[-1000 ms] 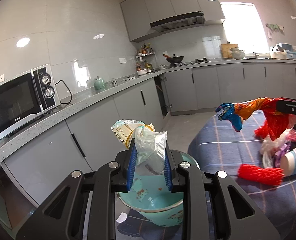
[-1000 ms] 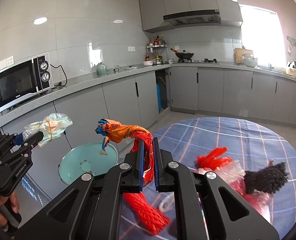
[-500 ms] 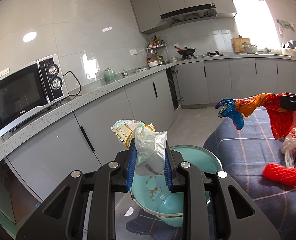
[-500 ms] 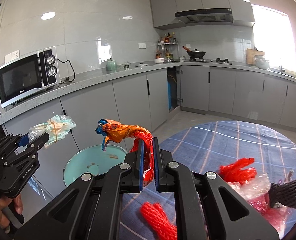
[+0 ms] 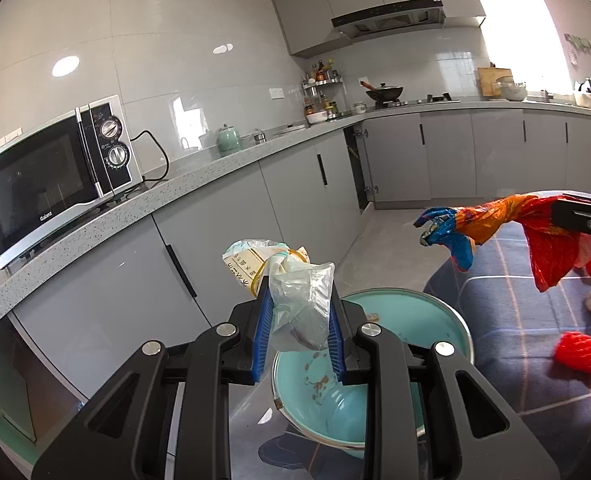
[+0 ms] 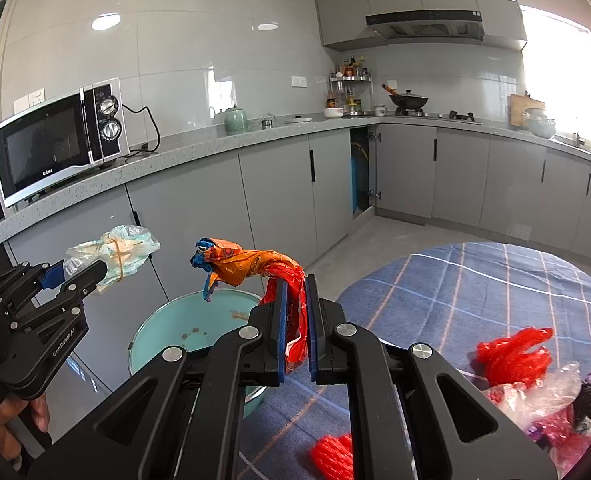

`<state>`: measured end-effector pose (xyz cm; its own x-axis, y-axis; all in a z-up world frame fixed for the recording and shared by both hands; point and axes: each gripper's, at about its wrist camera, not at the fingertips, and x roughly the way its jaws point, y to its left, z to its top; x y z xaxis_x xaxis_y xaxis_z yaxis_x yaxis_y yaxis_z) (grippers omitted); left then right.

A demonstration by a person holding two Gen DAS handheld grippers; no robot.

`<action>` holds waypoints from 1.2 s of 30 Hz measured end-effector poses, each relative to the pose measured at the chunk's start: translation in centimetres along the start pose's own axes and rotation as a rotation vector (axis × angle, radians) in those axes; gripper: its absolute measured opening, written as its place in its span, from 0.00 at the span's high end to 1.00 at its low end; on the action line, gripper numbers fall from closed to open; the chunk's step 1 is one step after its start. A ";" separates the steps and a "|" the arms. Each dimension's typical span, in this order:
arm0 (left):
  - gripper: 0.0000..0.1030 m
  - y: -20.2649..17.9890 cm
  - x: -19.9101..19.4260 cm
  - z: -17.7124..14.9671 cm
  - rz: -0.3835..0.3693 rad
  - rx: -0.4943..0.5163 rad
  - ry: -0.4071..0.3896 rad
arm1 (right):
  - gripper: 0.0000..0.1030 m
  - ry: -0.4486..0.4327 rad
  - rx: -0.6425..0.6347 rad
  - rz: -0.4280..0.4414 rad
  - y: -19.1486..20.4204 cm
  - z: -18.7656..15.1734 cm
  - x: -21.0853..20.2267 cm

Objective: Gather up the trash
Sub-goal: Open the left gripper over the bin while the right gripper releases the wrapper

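In the left wrist view, the left claw point(image 5: 299, 320) is clamped on a clear plastic bag point(image 5: 295, 300), held above the teal bin point(image 5: 435, 312); in the right wrist view, the right claw point(image 6: 295, 328) is clamped on a red-orange wrapper point(image 6: 271, 268), just right of the bin and above its rim, beside the bench point(image 6: 475, 280) with its checked cloth.

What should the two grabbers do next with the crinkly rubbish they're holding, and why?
Probably carry both a little further over the teal bin, then let go. The left hand-held gripper is shut on a clear plastic bag above the bin's rim, while the right hand-held gripper clamps an orange-red wrapper whose tip only just reaches over the opening.
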<state>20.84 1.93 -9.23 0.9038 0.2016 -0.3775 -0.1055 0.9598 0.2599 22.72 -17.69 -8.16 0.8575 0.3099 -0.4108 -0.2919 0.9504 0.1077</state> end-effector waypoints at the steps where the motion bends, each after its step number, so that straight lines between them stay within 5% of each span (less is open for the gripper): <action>1: 0.75 0.1 0.1 -0.1 0.001 0.000 0.003 | 0.91 0.003 -0.003 0.002 0.1 0.0 0.3; 36: 0.74 0.7 3.1 -1.0 0.071 0.006 0.050 | 0.91 0.078 -0.043 0.019 2.1 -0.6 5.9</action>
<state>23.15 3.42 -11.07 0.8724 0.2790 -0.4014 -0.1665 0.9416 0.2925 26.88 -13.91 -10.90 0.8166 0.3231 -0.4783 -0.3273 0.9417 0.0774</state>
